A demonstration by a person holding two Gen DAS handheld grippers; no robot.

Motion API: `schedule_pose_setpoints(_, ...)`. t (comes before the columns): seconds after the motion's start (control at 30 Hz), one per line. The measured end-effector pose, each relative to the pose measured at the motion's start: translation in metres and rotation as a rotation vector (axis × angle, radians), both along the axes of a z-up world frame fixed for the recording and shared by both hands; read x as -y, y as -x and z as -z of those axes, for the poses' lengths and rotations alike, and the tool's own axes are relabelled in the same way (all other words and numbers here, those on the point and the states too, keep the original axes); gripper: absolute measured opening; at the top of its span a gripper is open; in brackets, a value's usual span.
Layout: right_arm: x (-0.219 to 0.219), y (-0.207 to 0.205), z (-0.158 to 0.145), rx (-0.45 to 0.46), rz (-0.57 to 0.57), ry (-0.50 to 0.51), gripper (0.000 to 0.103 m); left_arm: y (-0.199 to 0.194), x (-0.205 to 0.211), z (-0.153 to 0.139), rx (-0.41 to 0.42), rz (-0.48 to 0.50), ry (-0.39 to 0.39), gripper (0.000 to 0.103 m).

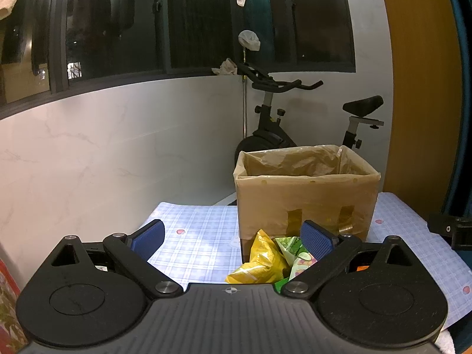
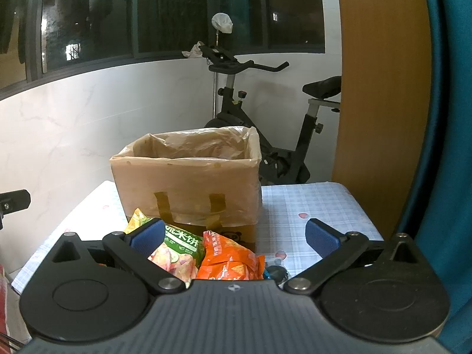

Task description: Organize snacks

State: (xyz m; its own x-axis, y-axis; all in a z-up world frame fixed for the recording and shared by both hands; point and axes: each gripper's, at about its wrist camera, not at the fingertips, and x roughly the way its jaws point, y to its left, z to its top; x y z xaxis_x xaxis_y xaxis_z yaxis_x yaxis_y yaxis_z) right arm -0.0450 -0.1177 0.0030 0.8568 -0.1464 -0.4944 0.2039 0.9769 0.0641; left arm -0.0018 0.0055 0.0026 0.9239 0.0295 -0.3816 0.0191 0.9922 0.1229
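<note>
Snack bags heaped at the foot of the lined box, both grippers spread and empty.

The yellow bag (image 1: 261, 261) lies between the left gripper's (image 1: 233, 237) blue pads, nearer the right pad, with the green bag (image 1: 295, 250) touching it and partly hidden behind that pad. In the right wrist view the green bag (image 2: 180, 250) sits just inside the left pad of the right gripper (image 2: 234, 236), the orange bag (image 2: 233, 261) beside it near the middle — a small dark item nearer the right pad is too blurred to tell. Ahead of the fingers stands the box (image 1: 306, 197), open-topped with a plastic liner, on the checked cloth (image 1: 197, 236). Beyond it, an exercise bike (image 2: 265, 124) stands under dark windows.
</note>
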Motion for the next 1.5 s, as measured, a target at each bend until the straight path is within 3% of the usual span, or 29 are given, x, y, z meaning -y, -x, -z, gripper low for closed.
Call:
schedule_pose_setpoints(0.3, -0.003, 0.0, -0.002, 0.01, -0.009, 0.009, 0.103, 0.003, 0.002, -0.003, 0.016, 0.002, -0.018, 0.098)
schedule_pose_setpoints(1.5, -0.001, 0.0, -0.002, 0.006, -0.005, 0.003, 0.103, 0.006, -0.01, -0.005, 0.025, 0.057, 0.052, 0.097)
